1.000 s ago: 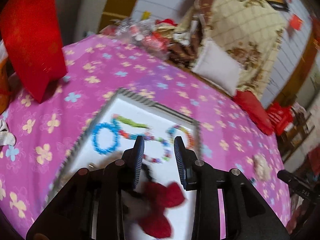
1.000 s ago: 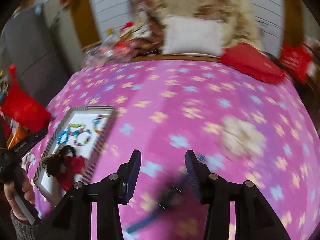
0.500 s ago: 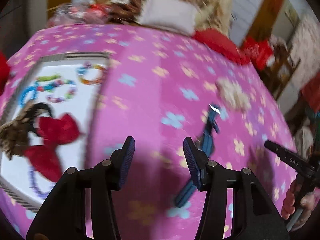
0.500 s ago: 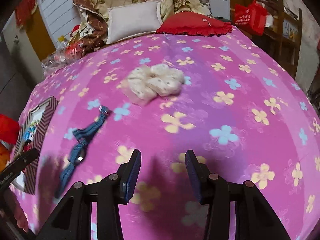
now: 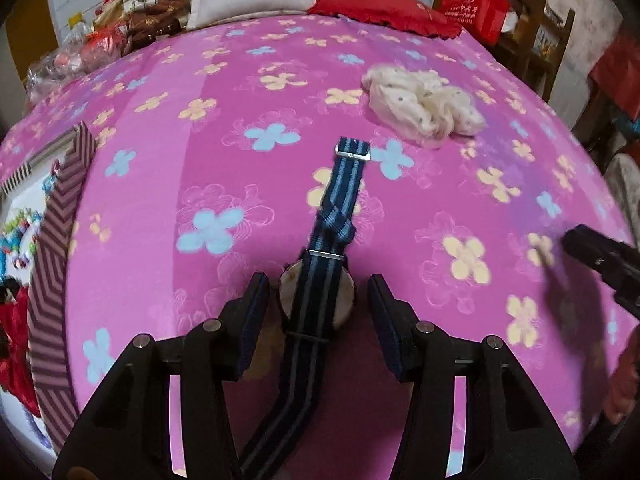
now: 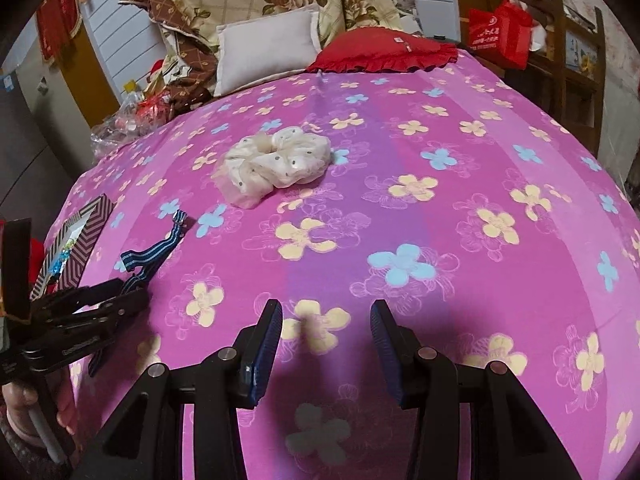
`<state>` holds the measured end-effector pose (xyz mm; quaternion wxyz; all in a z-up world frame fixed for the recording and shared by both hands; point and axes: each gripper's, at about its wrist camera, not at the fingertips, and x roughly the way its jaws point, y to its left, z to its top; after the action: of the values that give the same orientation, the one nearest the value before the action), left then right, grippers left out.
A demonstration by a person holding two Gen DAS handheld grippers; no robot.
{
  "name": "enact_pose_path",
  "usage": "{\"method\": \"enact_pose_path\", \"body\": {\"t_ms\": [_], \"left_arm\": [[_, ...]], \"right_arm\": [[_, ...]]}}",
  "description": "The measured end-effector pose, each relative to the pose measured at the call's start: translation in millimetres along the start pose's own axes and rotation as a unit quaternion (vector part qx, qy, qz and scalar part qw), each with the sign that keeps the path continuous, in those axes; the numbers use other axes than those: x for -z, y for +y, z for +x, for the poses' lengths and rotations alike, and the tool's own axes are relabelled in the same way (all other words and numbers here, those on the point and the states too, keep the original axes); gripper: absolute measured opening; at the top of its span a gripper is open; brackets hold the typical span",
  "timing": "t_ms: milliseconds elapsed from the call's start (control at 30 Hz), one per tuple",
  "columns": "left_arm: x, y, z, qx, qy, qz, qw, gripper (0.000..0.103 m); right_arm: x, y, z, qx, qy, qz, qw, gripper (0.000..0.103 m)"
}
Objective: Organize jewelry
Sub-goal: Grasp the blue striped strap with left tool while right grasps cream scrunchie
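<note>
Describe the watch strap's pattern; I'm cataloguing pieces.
Navy with lighter blue stripes running lengthwise on the watch strap; clearest in the left wrist view.

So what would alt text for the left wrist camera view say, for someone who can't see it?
The left gripper hangs open over a blue striped watch lying face down on a pink flowered bedspread. A cream scrunchie lies beyond it, and a striped jewelry tray sits at the left edge.

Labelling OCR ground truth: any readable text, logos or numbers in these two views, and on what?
No text here reads clearly.
Red bag: white print, too blurred to read.
Red bag in the left wrist view: gold print, too small to read.
Red pillow: small white tag, unreadable.
Left gripper: faint lettering on its body, illegible.
Watch: lies face down, no dial in view.
</note>
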<state>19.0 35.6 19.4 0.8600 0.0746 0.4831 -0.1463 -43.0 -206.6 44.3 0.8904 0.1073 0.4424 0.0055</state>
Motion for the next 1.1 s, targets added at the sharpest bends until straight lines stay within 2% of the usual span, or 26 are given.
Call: {"method": "enact_pose_path", "body": {"t_ms": [100,167,200,233,267,300,400,433,500,600,667,733,833,867,900,933,967,1000,1033,1100], "left_arm": [[-4.8,-2.2,3.4,-0.003,0.004,0.009,0.9999,0.052],[-8.2,0.9,3.5,0.009,0.012,0.006,0.9999,0.041],[-9.9,4.5,3.9,0.031,0.019,-0.006,0.9993,0.041],[-11.4,13.6,2.9,0.074,0.029,-0.032,0.9963,0.041],[-11.4,29.1,2.4,0.139,0.041,-0.076,0.9865,0.041],[-9.8,44.3,1.4,0.185,0.043,-0.115,0.975,0.041],[0.7,87.9,3.9,0.256,0.038,-0.207,0.9435,0.041],[5.9,104.8,8.4,0.27,0.039,-0.238,0.9322,0.041],[13.0,124.6,13.0,0.269,0.038,-0.262,0.9259,0.041],[21.2,145.8,18.1,0.295,0.03,-0.292,0.9093,0.041],[25.6,157.6,23.6,0.314,0.024,-0.318,0.8943,0.041],[27.9,161.7,27.3,0.331,0.023,-0.327,0.885,0.041],[24.6,163.6,24.5,0.333,0.022,-0.317,0.8876,0.042],[25.1,163.8,23.3,0.334,0.021,-0.315,0.8881,0.045],[24.8,163.2,20.8,0.333,0.018,-0.314,0.8888,0.053],[25.3,162.4,15.7,0.327,0.011,-0.311,0.8922,0.058],[25.4,160.0,7.9,0.317,0.001,-0.302,0.899,0.066],[24.5,155.2,3.1,0.306,-0.005,-0.29,0.9069,0.068],[21.7,146.2,-3.6,0.28,-0.011,-0.263,0.9232,0.068],[19.5,127.8,-14.2,0.234,-0.021,-0.209,0.9493,0.068]], "right_arm": [[-8.0,9.0,2.6,0.0,0.0,-0.02,1.0,0.044],[-12.1,15.7,5.0,0.004,0.0,-0.032,0.999,0.044],[-15.4,20.7,7.1,0.007,0.001,-0.038,0.999,0.044],[-16.8,23.6,8.7,0.008,0.001,-0.042,0.999,0.044],[-18.9,27.3,10.2,0.008,0.003,-0.047,0.999,0.044],[-21.1,32.0,12.2,0.009,0.004,-0.052,0.999,0.044],[-24.6,41.6,16.8,0.012,0.007,-0.064,0.998,0.044],[-26.9,45.5,18.8,0.015,0.007,-0.07,0.997,0.044],[-33.3,51.6,22.2,0.021,0.005,-0.079,0.997,0.044],[-49.5,60.4,30.8,0.03,0.001,-0.091,0.995,0.045],[-63.0,67.2,39.1,0.036,0.001,-0.102,0.994,0.045],[-77.4,76.2,48.0,0.042,-0.001,-0.119,0.992,0.045],[-94.3,93.0,63.4,0.055,-0.003,-0.153,0.987,0.045],[-99.2,98.1,70.9,0.061,0.0,-0.164,0.985,0.045],[-103.1,100.9,77.9,0.065,0.004,-0.169,0.984,0.045],[-106.3,103.0,86.3,0.066,0.011,-0.171,0.983,0.045],[-108.4,103.8,94.3,0.066,0.02,-0.171,0.983,0.045],[-109.2,103.8,103.1,0.069,0.03,-0.171,0.982,0.045],[-109.5,103.3,111.5,0.075,0.037,-0.171,0.982,0.045],[-109.5,101.6,123.1,0.085,0.044,-0.173,0.98,0.045]]}}
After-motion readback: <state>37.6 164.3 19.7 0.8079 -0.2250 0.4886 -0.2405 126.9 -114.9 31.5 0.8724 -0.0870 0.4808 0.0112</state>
